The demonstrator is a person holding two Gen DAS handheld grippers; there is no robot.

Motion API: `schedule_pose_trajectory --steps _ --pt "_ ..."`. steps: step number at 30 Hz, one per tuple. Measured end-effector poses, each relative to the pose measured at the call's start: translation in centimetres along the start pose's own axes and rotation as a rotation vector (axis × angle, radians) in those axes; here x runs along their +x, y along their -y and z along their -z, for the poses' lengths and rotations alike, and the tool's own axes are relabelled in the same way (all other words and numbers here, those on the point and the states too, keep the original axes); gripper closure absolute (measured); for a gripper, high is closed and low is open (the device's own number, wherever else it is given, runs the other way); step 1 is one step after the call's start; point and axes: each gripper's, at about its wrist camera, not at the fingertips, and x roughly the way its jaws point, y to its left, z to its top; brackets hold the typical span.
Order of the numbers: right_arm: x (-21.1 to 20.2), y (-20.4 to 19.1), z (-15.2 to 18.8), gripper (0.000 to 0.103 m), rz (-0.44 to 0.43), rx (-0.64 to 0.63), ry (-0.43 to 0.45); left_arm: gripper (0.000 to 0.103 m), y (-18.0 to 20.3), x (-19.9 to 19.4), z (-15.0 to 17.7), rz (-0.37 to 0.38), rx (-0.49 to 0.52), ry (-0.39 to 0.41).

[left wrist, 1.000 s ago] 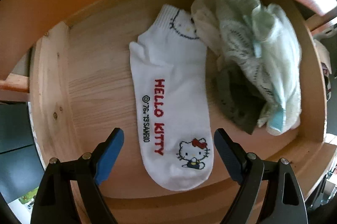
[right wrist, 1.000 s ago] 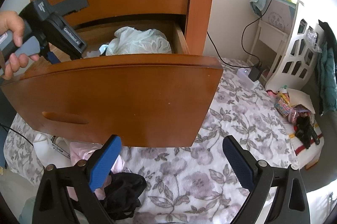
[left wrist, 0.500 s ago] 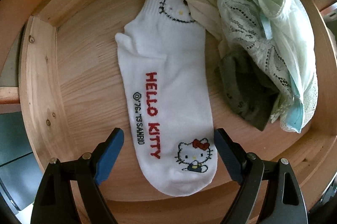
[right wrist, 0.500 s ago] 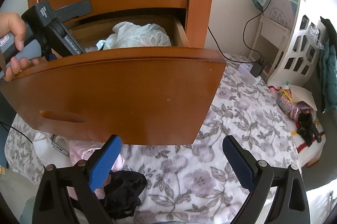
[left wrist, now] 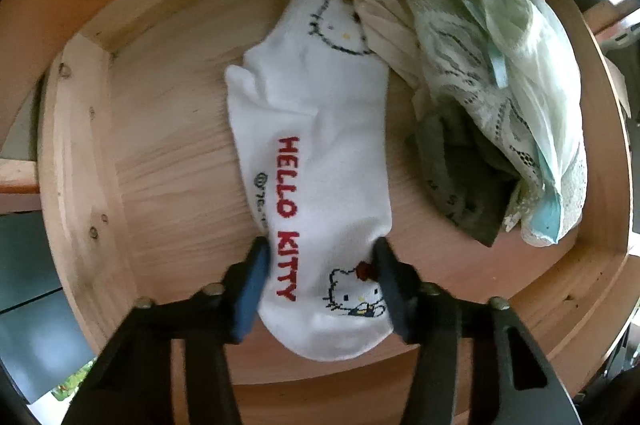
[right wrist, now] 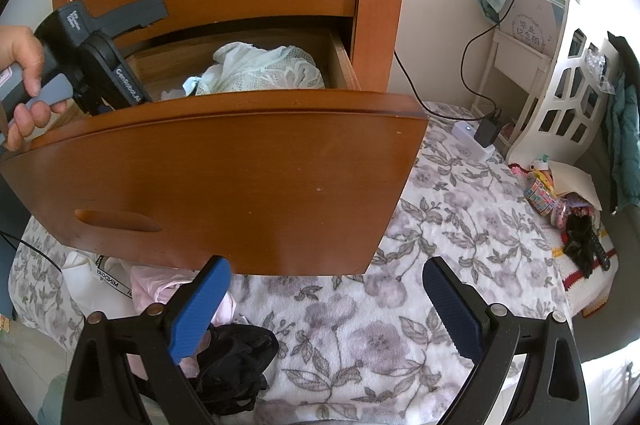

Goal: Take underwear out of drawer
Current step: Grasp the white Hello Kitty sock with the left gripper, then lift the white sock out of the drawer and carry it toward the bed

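Note:
The wooden drawer [left wrist: 76,161] stands pulled out, its curved front [right wrist: 240,185] facing the right wrist view. Inside it lies a white Hello Kitty sock [left wrist: 316,129]. To its right is a heap of underwear: a pale green lace piece [left wrist: 500,81], a cream piece [left wrist: 384,21] and a dark grey-green one [left wrist: 460,181]. My left gripper [left wrist: 320,265] is down in the drawer, its blue fingers pressed against both edges of the sock near the toe. My right gripper [right wrist: 324,305] hangs open in front of the drawer, above a floral blanket [right wrist: 440,233], holding nothing.
A hand [right wrist: 24,65] holds the left gripper's body [right wrist: 96,61] over the drawer edge. A black garment [right wrist: 236,357] and a pink one [right wrist: 156,285] lie on the blanket under the drawer front. A white shelf [right wrist: 560,85], cables and a charger [right wrist: 488,129] stand at the right.
My left gripper has lowered into the drawer and its fingers have drawn in from wide open onto the sock's edges. The right gripper has barely moved.

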Motion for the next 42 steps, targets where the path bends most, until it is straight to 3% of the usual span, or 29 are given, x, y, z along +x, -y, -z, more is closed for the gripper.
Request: schedule_pose_trajectory --steps 2,14,24,34,42 --pt "0.0 0.0 0.0 0.004 0.001 0.0 0.0 0.065 -0.4 -0.1 0.1 0.0 -0.007 0.007" --pt "-0.2 0.1 0.0 0.004 0.008 0.003 0.006 0.086 -2.2 0.3 1.7 -0.004 -0.035 0.048" --pt "-0.7 -0.1 0.0 0.004 0.024 -0.005 0.02 0.09 -2.5 -2.1 5.4 0.033 -0.042 0.212" --pt "-0.9 -0.4 0.0 0.004 0.037 -0.016 0.026 0.09 -4.3 -7.3 10.8 0.095 -0.107 0.444" --pt "-1.0 -0.5 0.1 0.004 0.043 -0.024 0.029 0.09 -3.3 -13.2 16.7 0.1 -0.091 0.779"
